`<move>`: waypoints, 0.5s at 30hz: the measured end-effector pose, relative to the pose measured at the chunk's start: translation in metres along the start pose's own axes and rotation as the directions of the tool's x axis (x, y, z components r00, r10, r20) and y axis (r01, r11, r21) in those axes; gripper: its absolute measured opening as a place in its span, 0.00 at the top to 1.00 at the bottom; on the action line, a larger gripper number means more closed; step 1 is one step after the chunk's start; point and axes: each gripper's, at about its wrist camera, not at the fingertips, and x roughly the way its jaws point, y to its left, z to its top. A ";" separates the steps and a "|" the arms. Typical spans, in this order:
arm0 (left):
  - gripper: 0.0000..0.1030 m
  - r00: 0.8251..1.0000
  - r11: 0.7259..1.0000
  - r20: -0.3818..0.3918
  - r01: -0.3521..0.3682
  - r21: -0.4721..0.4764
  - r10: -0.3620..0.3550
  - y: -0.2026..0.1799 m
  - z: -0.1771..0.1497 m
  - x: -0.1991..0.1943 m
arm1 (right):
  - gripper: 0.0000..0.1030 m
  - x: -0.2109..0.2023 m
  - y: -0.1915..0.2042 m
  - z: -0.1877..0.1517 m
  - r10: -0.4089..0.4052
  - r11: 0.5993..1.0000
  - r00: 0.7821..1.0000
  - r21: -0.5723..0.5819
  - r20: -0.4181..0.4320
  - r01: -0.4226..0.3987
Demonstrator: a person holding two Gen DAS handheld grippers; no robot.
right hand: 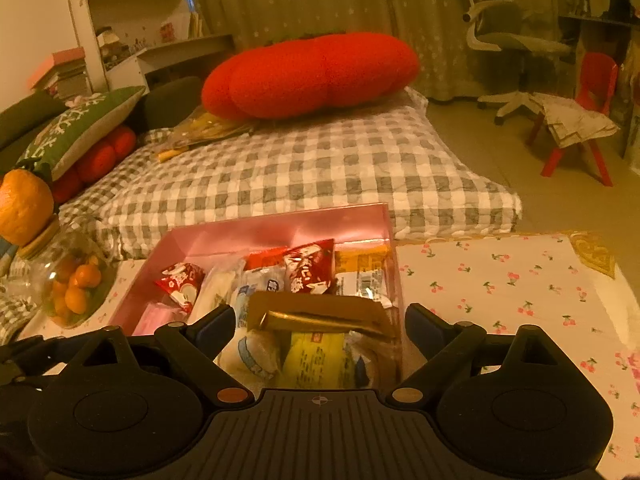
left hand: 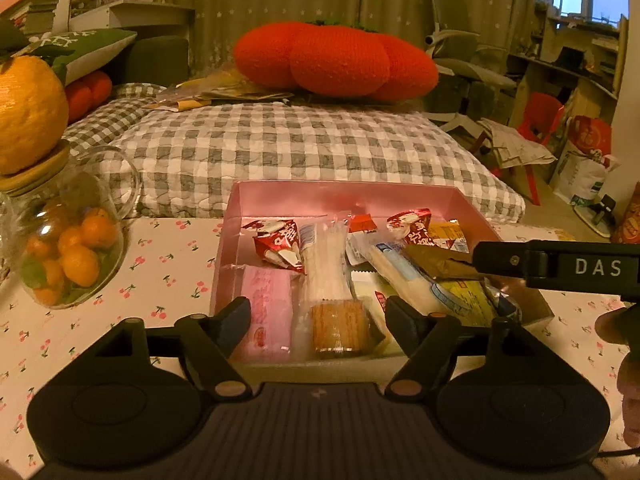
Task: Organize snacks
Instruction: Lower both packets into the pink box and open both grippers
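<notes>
On the desk (right hand: 500, 276), pink box (left hand: 340, 196) full of snacks; both tongs (left hand: 318, 314) (right hand: 320, 322) apart, empty. Next: picking one packet.

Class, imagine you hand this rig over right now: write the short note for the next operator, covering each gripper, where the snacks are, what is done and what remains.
Left gripper: open, empty, over the near edge of the pink box.
Right gripper: open, empty, over the box's near right corner, above the gold packet.
Snacks: all visible ones are inside the box, including the red packets, pink packet, brown wafer pack and yellow packet.
Done: snacks gathered in the box; none show on the cherry-print tablecloth.
Left: right side is a loose pile; straightening it seems the likely remaining work.
</notes>
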 end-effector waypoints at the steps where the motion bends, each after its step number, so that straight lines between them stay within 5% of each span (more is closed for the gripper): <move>1: 0.26 1.000 1.000 -0.002 0.001 -0.001 -0.001 0.001 -0.001 -0.002 | 0.09 -0.003 0.000 0.000 -0.002 1.000 1.000 -0.002 0.001 0.002; 15: 0.07 0.997 1.000 -0.074 0.003 -0.008 -0.003 0.003 -0.022 -0.040 | 0.08 -0.051 -0.006 -0.027 -0.057 0.998 0.996 0.001 -0.073 0.057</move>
